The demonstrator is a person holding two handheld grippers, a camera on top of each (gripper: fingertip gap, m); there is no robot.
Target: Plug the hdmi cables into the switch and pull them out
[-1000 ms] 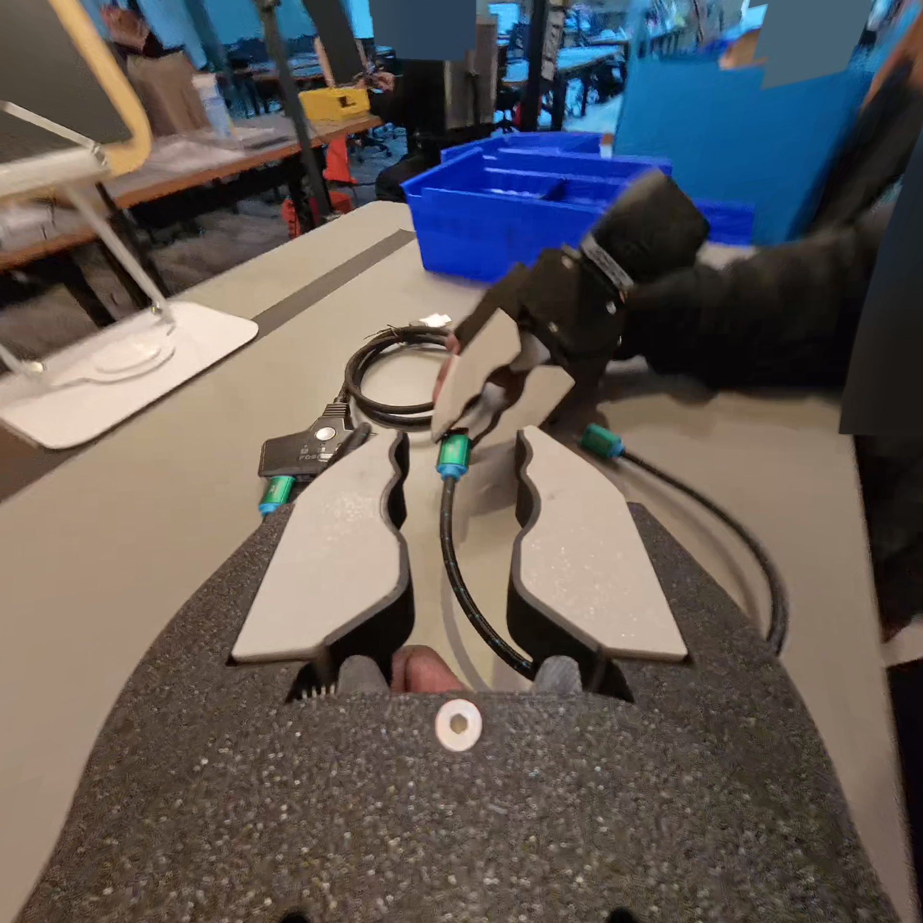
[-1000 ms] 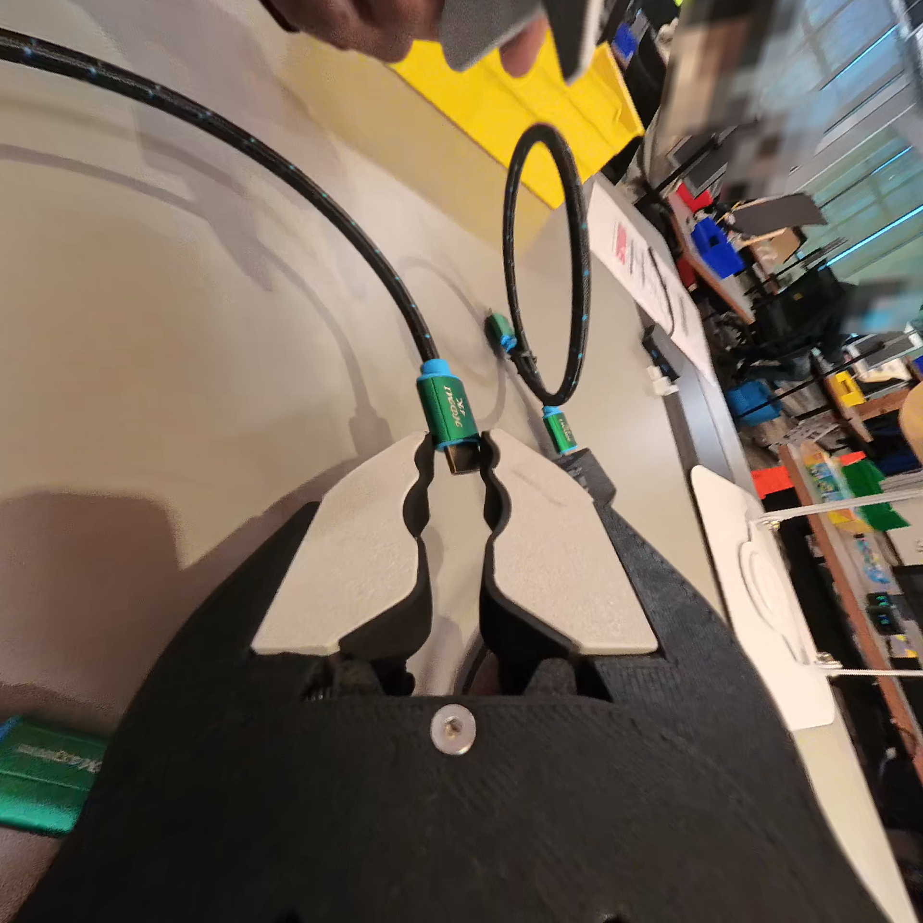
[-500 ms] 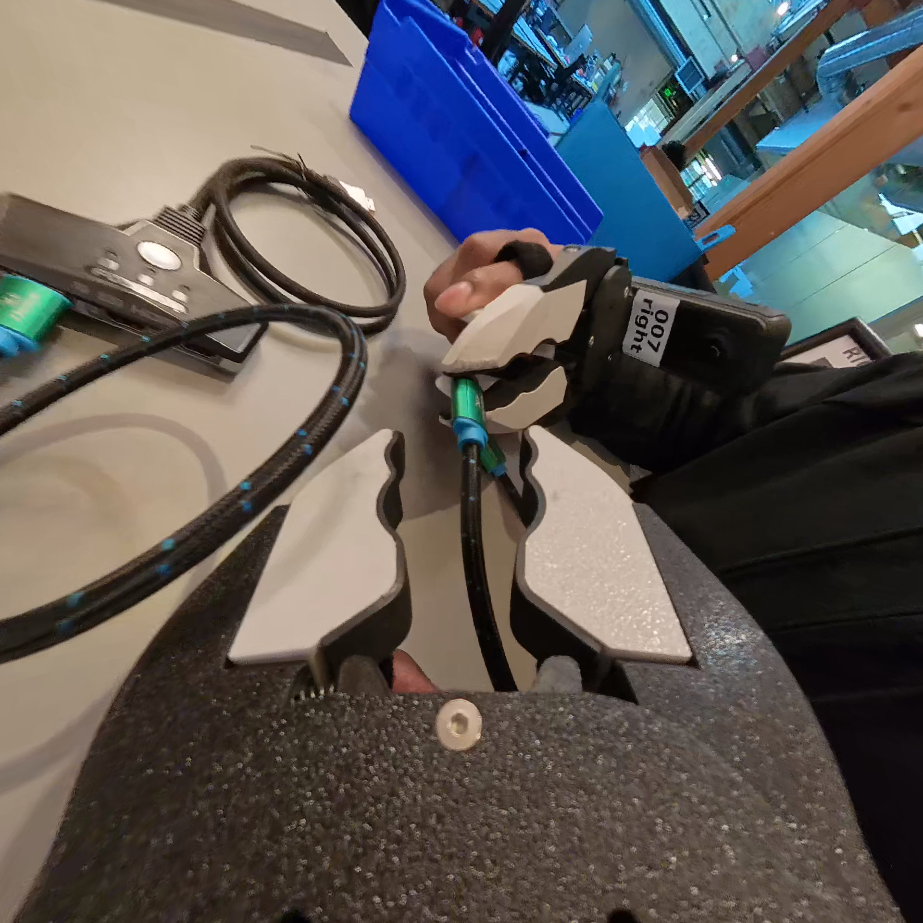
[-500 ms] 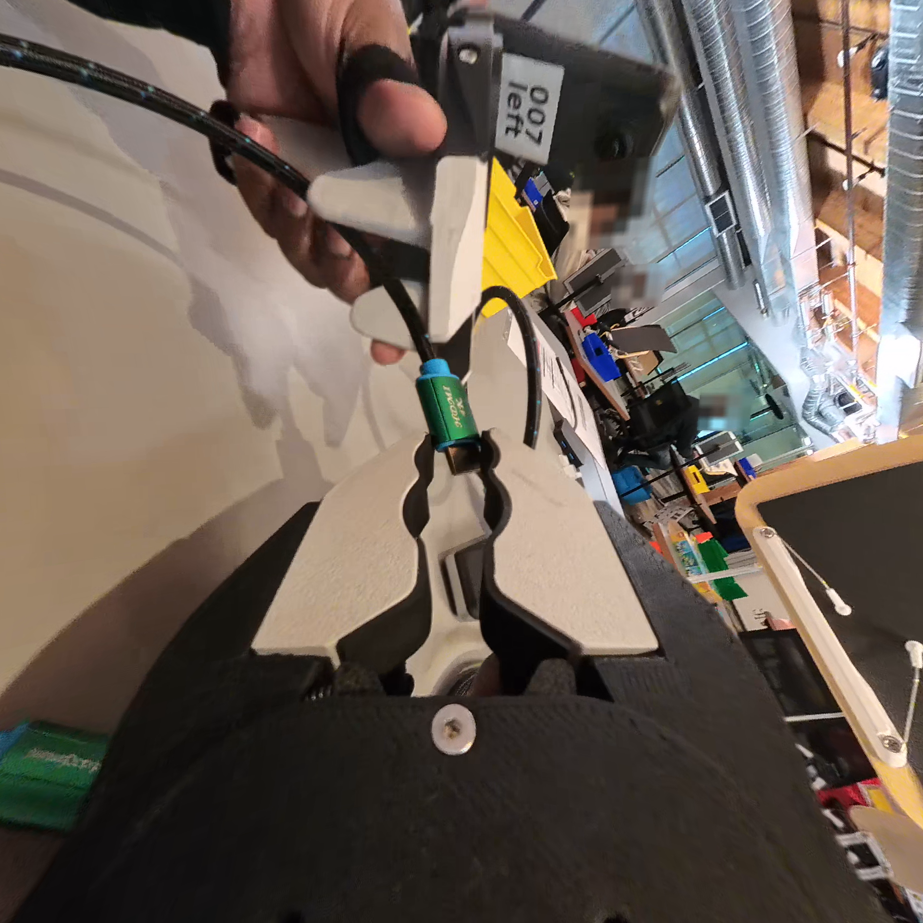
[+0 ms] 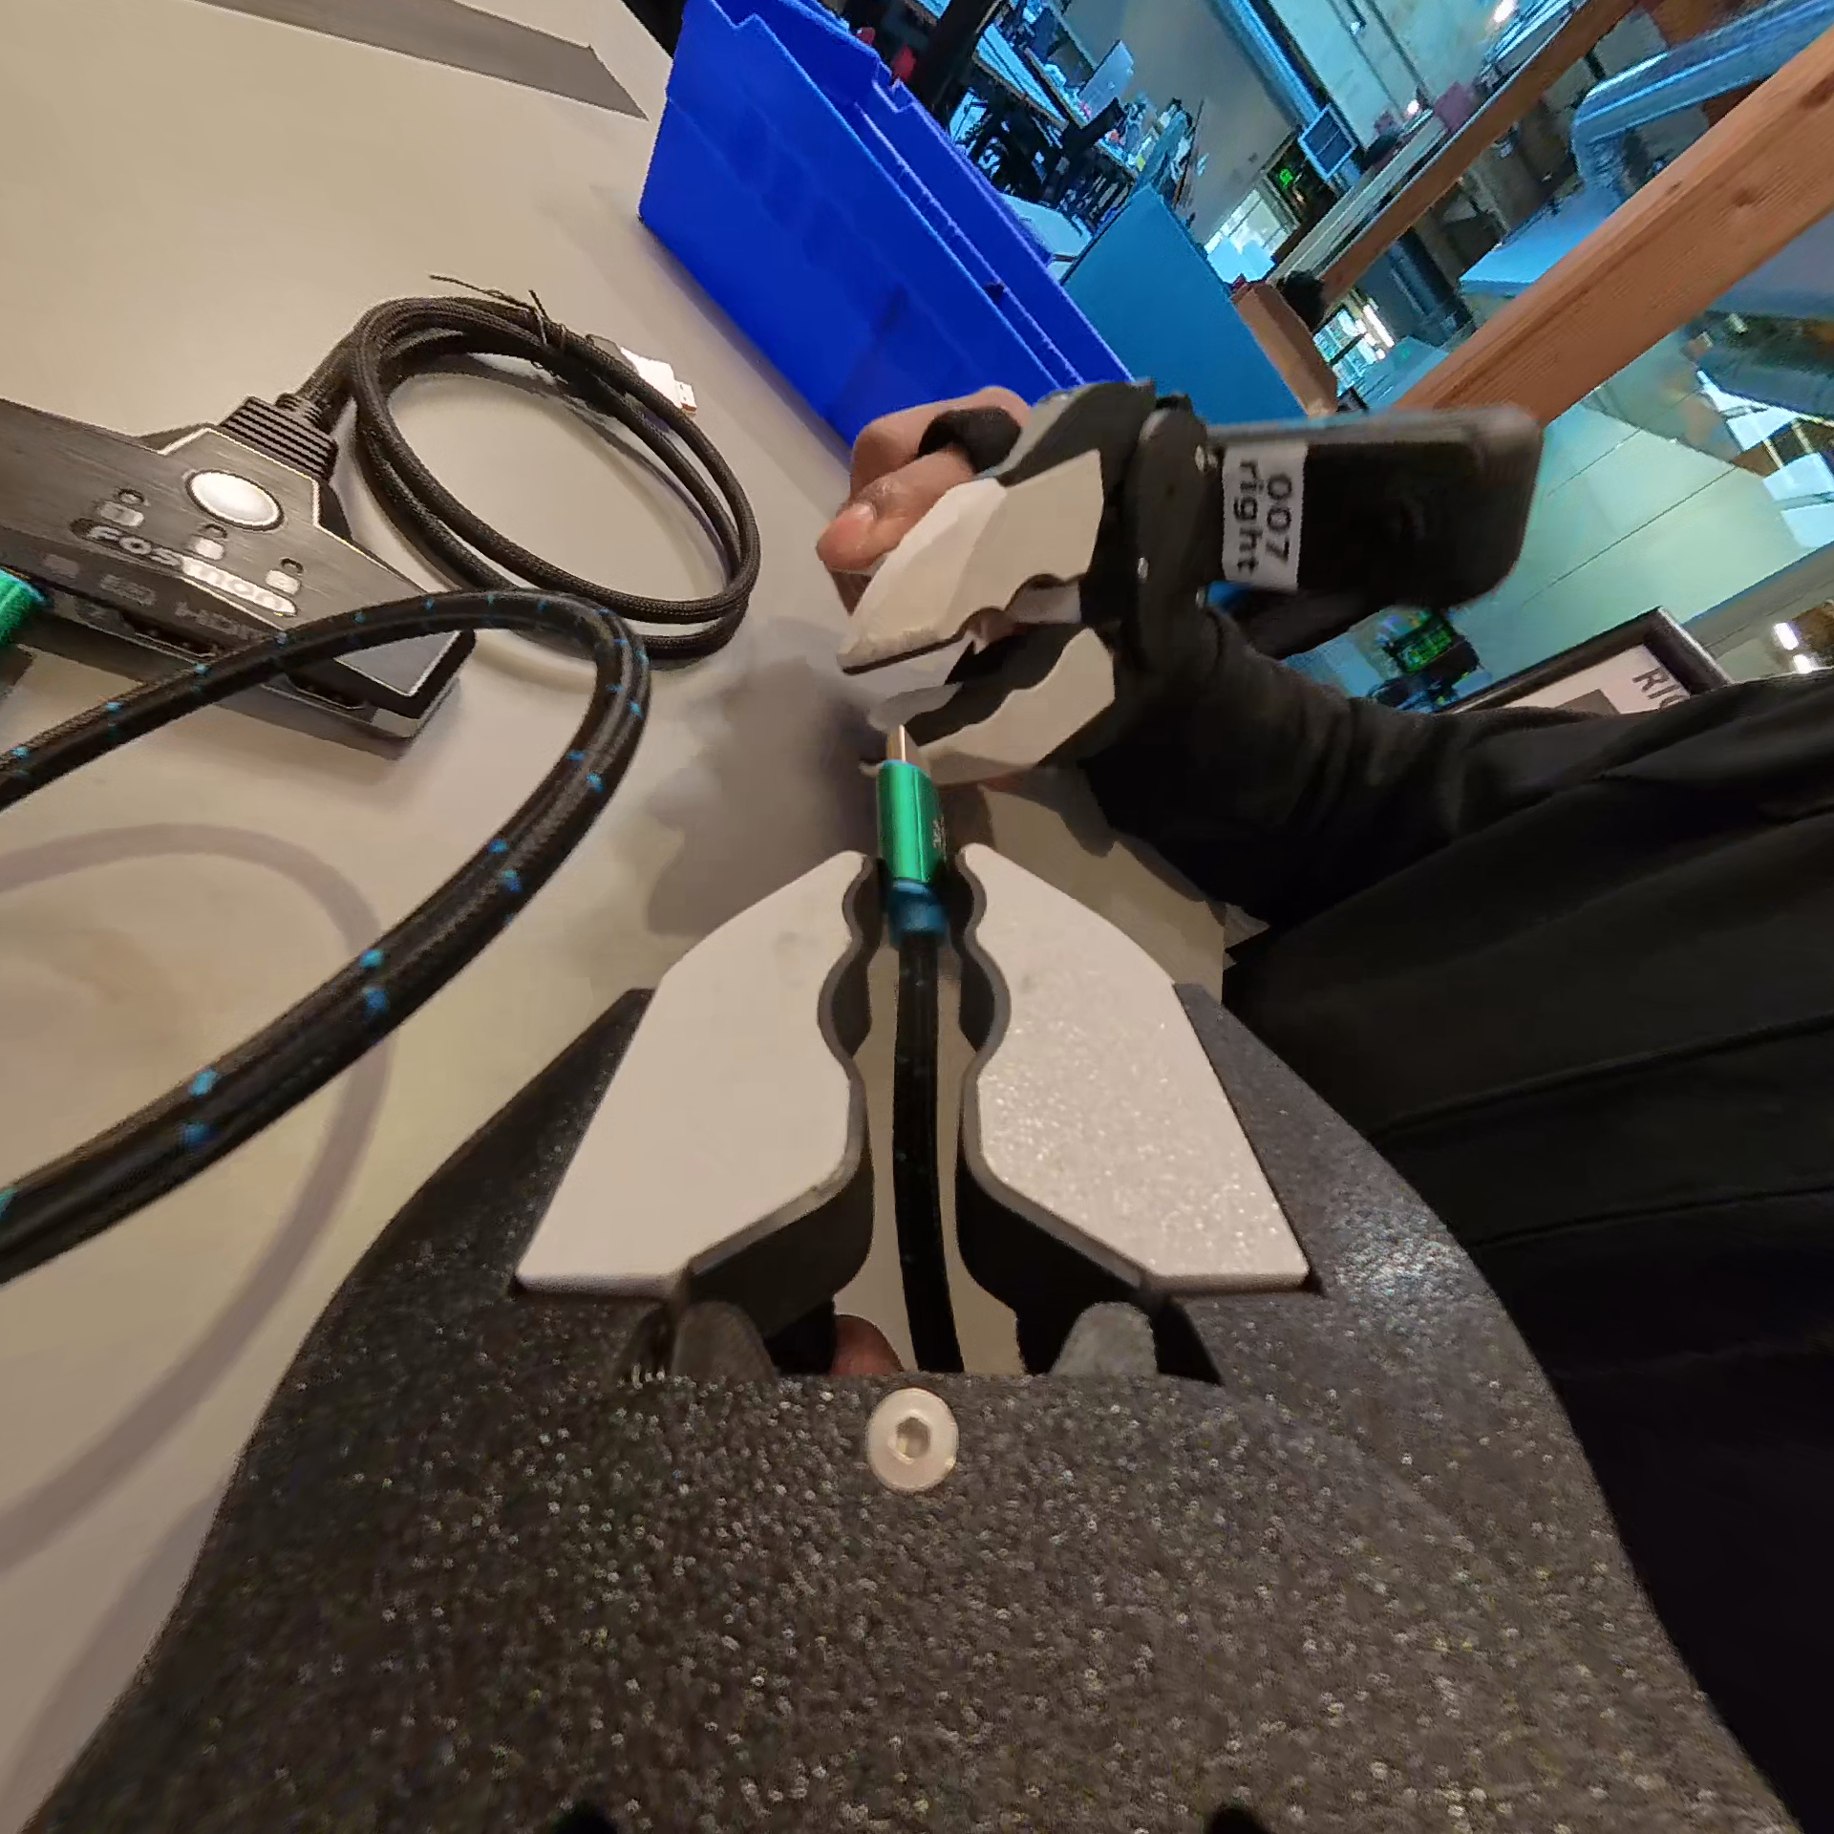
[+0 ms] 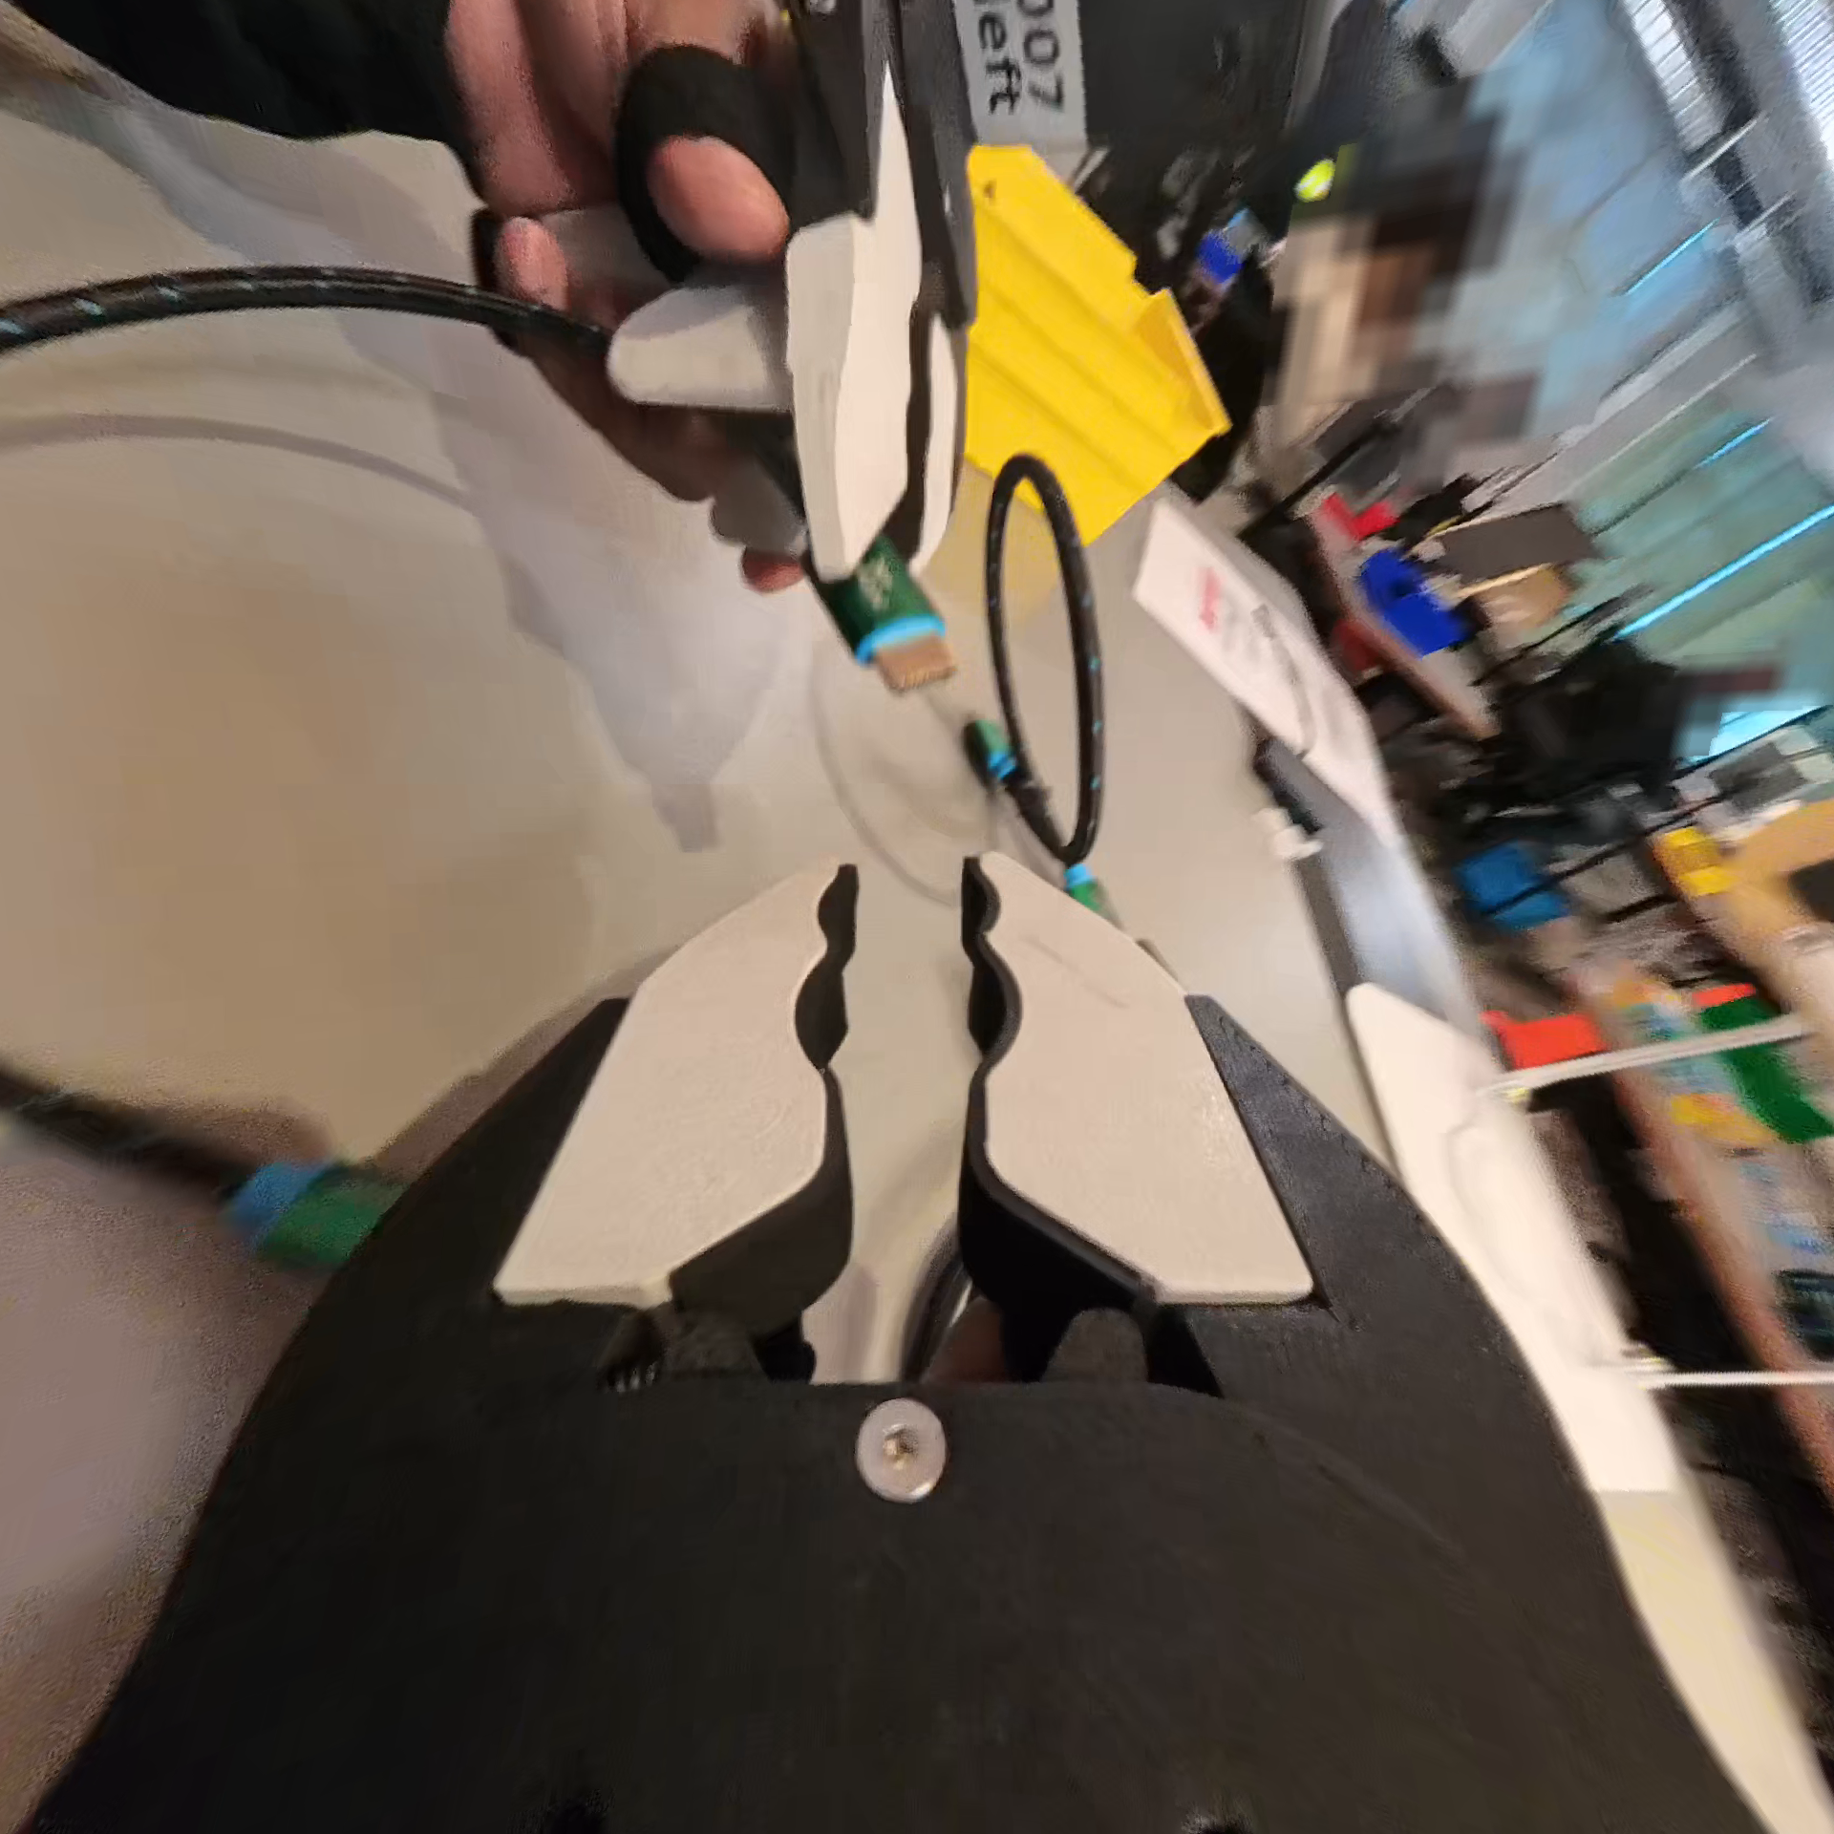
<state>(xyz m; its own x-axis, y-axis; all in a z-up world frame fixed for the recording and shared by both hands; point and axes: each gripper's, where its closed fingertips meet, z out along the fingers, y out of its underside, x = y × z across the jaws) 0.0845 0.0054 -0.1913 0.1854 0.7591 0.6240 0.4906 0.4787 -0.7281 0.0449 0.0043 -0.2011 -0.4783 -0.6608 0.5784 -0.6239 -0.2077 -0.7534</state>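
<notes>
My left gripper [image 5: 911, 865] is shut on the green plug [image 5: 905, 814] of a black braided HDMI cable, whose cord runs back between the fingers. The plug's metal tip points at my right gripper [image 5: 878, 695], which stands just beyond it with jaws apart. In the right wrist view my right gripper [image 6: 908, 873] is open and empty. There the left gripper [image 6: 873, 516] holds the green plug [image 6: 878, 605] above the table. The black switch [image 5: 228, 566] lies at the left with another green plug [image 5: 20, 615] at its edge.
The switch's own black cord [image 5: 556, 476] lies coiled beside it. Blue bins [image 5: 844, 228] stand behind. A loose green plug [image 6: 308, 1206] lies by my right gripper. A second cable loop [image 6: 1042, 675], a yellow bin [image 6: 1072, 357] and a white stand base [image 6: 1489, 1241] are farther off. The left gripper's tips are roughly 5 cm from the right gripper's. It is some 12 cm from my right tips to the black switch [image 5: 228, 566].
My left gripper has closed on the green plug. My right gripper has let go of that plug and drawn back from it.
</notes>
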